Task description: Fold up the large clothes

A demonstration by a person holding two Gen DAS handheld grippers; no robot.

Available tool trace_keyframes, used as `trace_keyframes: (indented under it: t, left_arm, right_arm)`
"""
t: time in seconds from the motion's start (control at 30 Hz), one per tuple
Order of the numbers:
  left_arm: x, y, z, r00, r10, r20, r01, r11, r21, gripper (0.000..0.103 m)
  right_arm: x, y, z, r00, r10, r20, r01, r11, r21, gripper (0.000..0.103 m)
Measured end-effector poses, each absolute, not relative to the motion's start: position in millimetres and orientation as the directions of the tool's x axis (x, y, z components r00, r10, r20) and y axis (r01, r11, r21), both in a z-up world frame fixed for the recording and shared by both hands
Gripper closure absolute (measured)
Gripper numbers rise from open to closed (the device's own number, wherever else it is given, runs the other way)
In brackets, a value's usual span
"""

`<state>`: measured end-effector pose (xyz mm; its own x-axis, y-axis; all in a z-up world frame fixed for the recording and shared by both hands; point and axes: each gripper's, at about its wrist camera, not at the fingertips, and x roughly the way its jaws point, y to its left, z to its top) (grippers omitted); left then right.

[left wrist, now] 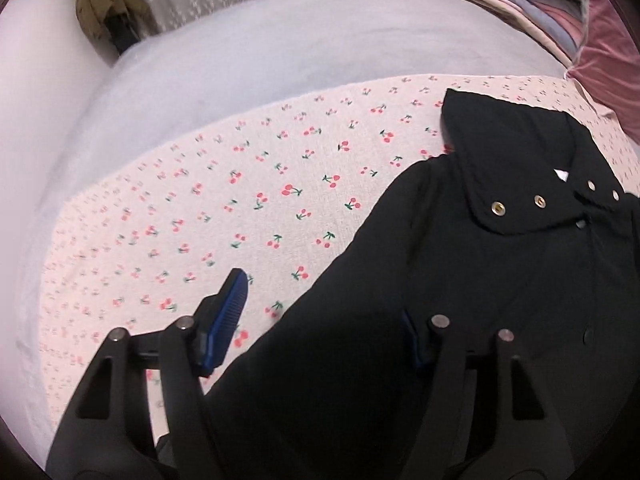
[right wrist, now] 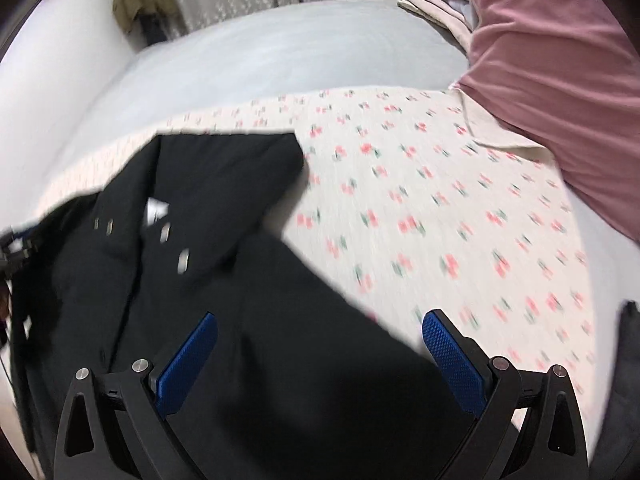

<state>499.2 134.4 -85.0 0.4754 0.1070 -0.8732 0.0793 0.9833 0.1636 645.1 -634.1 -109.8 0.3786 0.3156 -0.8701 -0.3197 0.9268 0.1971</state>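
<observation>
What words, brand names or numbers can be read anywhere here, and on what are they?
None can be read.
White tag inside the collar of the black snap-buttoned coat: it shows no readable print in the left view and is blurred in the right.
Round brass snaps on the collar: any stamping is too small to read.
Cream cherry-print sheet: pictures only, no lettering.
</observation>
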Motion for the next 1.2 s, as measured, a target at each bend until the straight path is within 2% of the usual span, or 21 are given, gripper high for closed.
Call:
trace_keyframes:
  t: [0.1, 0.13, 0.17, 0.2, 0.23, 0.27, 0.33, 0.4, 0.5, 0.6, 0.73, 0.8, 0.83, 0.87, 0.93, 1.0, 1.13, 1.2]
  left_arm:
    - [504, 139, -98, 0.442, 0.080, -0.894, 0.088, 0.987, 0.132, 0.048]
    - [504, 141, -103, 0.430, 0.076, -0.900, 0.091, 0.988, 0.127, 0.056]
    - [502, 142, -105, 0.425, 0.069, -0.903, 0.096, 0.988, 0.120, 0.068]
    - [500, 145, -106, 0.425, 0.055, -0.903, 0.102, 0.989, 0.109, 0.074]
    - [497, 147, -105, 0.436, 0.055, -0.898, 0.100, 0.989, 0.109, 0.079]
    - [497, 150, -102, 0.450, 0.048, -0.891, 0.099, 0.990, 0.104, 0.084]
    - [493, 158, -89, 0.496, 0.026, -0.868, 0.077, 0.994, 0.073, 0.085]
    - [491, 166, -74, 0.547, 0.001, -0.837, 0.049, 0.998, 0.033, 0.086]
    - [497, 176, -58, 0.598, 0.041, -0.801, -0.004, 0.999, 0.047, 0.088]
    - [498, 200, -42, 0.650, 0.093, -0.754, -0.077, 0.995, 0.057, 0.088]
    - [499, 252, -34, 0.687, 0.131, -0.715, -0.190, 0.982, -0.003, 0.088]
    - [507, 267, -49, 0.670, 0.173, -0.722, -0.228, 0.974, 0.022, 0.085]
    - [514, 276, -65, 0.629, 0.219, -0.746, -0.255, 0.965, 0.068, 0.075]
    - [517, 280, -76, 0.597, 0.246, -0.764, -0.268, 0.958, 0.099, 0.059]
    - [519, 287, -98, 0.549, 0.257, -0.796, -0.264, 0.956, 0.126, 0.040]
    - [508, 288, -95, 0.570, 0.220, -0.792, -0.248, 0.964, 0.090, 0.039]
    - [470, 286, -68, 0.582, 0.146, -0.800, -0.202, 0.979, 0.032, 0.026]
    - [442, 278, -52, 0.586, 0.116, -0.802, -0.166, 0.986, 0.021, 0.023]
  right_arm:
    - [663, -623, -130, 0.337, 0.358, -0.871, -0.316, 0.914, 0.254, 0.005]
    - [666, -616, -141, 0.305, 0.361, -0.881, -0.326, 0.909, 0.260, 0.013]
    - [663, -607, -148, 0.300, 0.341, -0.891, -0.342, 0.910, 0.234, 0.014]
    - [657, -599, -149, 0.328, 0.316, -0.891, -0.372, 0.910, 0.185, 0.016]
    - [652, -592, -148, 0.330, 0.319, -0.889, -0.399, 0.900, 0.175, 0.028]
    - [645, -586, -146, 0.331, 0.321, -0.888, -0.428, 0.889, 0.162, 0.053]
    - [638, -581, -139, 0.338, 0.323, -0.884, -0.444, 0.883, 0.153, 0.088]
    - [628, -570, -126, 0.413, 0.265, -0.871, -0.450, 0.891, 0.058, 0.089]
    - [626, -548, -111, 0.508, 0.210, -0.835, -0.433, 0.900, -0.038, 0.091]
    - [633, -513, -83, 0.650, 0.175, -0.740, -0.419, 0.894, -0.156, 0.091]
    - [662, -460, -53, 0.724, 0.186, -0.664, -0.413, 0.888, -0.202, 0.091]
    - [679, -426, -51, 0.741, 0.187, -0.645, -0.417, 0.881, -0.223, 0.086]
    - [686, -413, -55, 0.745, 0.170, -0.645, -0.407, 0.882, -0.238, 0.081]
    - [694, -400, -63, 0.745, 0.144, -0.651, -0.394, 0.883, -0.255, 0.072]
    - [700, -383, -80, 0.722, 0.081, -0.687, -0.370, 0.885, -0.284, 0.064]
    - [699, -372, -92, 0.674, 0.078, -0.734, -0.399, 0.876, -0.273, 0.056]
    - [671, -381, -81, 0.653, 0.104, -0.750, -0.444, 0.855, -0.269, 0.040]
    - [648, -396, -67, 0.632, 0.144, -0.762, -0.469, 0.854, -0.227, 0.037]
